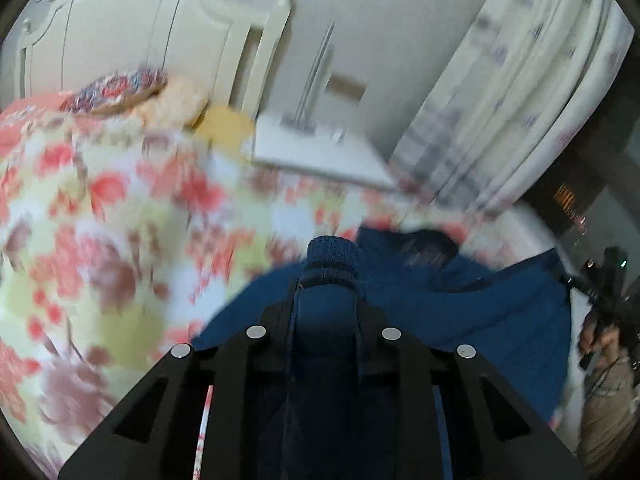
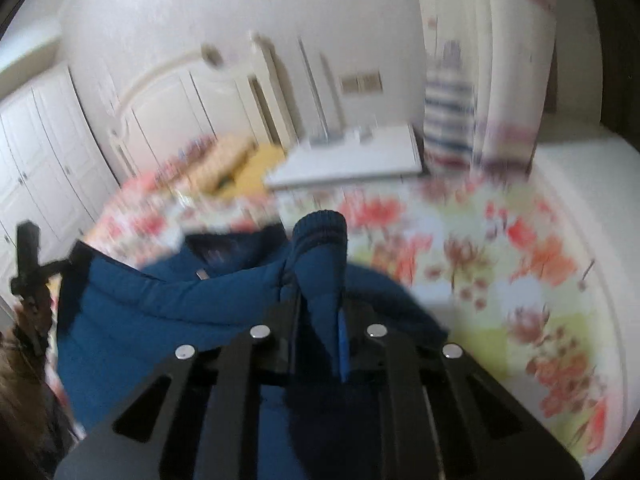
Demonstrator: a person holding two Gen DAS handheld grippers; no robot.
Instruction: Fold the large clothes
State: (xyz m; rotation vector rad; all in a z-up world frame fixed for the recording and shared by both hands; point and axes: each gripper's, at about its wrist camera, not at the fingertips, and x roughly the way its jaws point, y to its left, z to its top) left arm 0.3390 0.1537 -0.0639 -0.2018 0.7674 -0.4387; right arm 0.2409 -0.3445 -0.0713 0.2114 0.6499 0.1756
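Note:
A dark blue padded jacket [image 1: 460,308] lies spread on a bed with a floral cover [image 1: 100,220]. My left gripper [image 1: 326,300] is shut on one sleeve, and the ribbed blue cuff [image 1: 332,258] sticks out past the fingertips. In the right wrist view the jacket [image 2: 168,304] spreads to the left. My right gripper [image 2: 320,300] is shut on the other sleeve, whose ribbed cuff [image 2: 320,228] pokes up above the jaws. Both views are blurred by motion. Each view shows the opposite gripper at its edge, the right gripper [image 1: 604,288] and the left gripper [image 2: 30,264].
A white nightstand [image 1: 316,152] stands beyond the bed beside a white headboard [image 1: 120,32]. Pillows [image 1: 120,92] and a yellow cushion [image 1: 224,124] lie at the head of the bed. Flowered curtains [image 1: 520,92] hang at the right. White wardrobe doors [image 2: 48,152] line the left wall.

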